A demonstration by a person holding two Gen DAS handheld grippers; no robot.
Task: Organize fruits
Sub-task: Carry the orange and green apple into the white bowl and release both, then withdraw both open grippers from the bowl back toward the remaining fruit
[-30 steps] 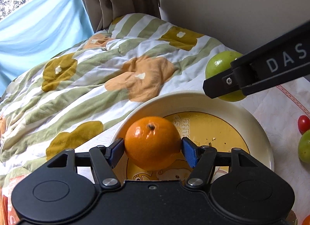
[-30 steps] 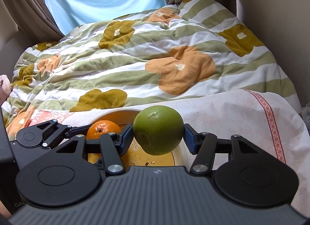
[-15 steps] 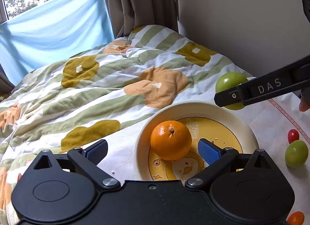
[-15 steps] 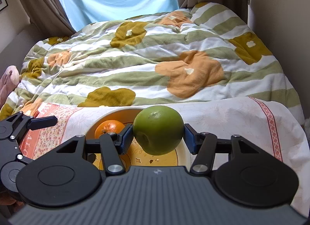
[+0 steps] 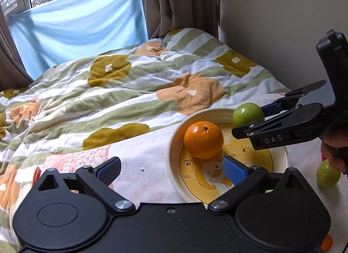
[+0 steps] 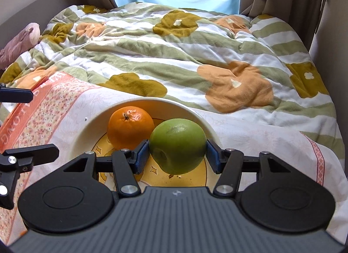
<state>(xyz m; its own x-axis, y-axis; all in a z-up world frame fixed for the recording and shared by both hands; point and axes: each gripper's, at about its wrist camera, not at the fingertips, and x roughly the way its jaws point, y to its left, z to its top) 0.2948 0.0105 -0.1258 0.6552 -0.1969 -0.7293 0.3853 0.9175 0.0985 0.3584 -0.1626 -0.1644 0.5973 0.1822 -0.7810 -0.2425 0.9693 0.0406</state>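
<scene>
The right wrist view shows the right gripper [image 6: 178, 151] clamped on a green apple [image 6: 178, 145] over the cream plate [image 6: 91, 124], just right of the orange [image 6: 130, 127] resting in it. Only the left wrist view shows the left gripper [image 5: 171, 171] spread wide and empty at the plate's near-left rim, plus a second green fruit [image 5: 327, 175] and a small orange fruit [image 5: 327, 243] lying on the cloth to the right. The plate sits on a pale printed cloth [image 6: 250, 131] at the near end of a bed, with a green-striped floral quilt [image 6: 174, 57] stretching far toward brown curtains [image 5: 174, 0] and a window half covered by blue fabric [image 5: 76, 22].
</scene>
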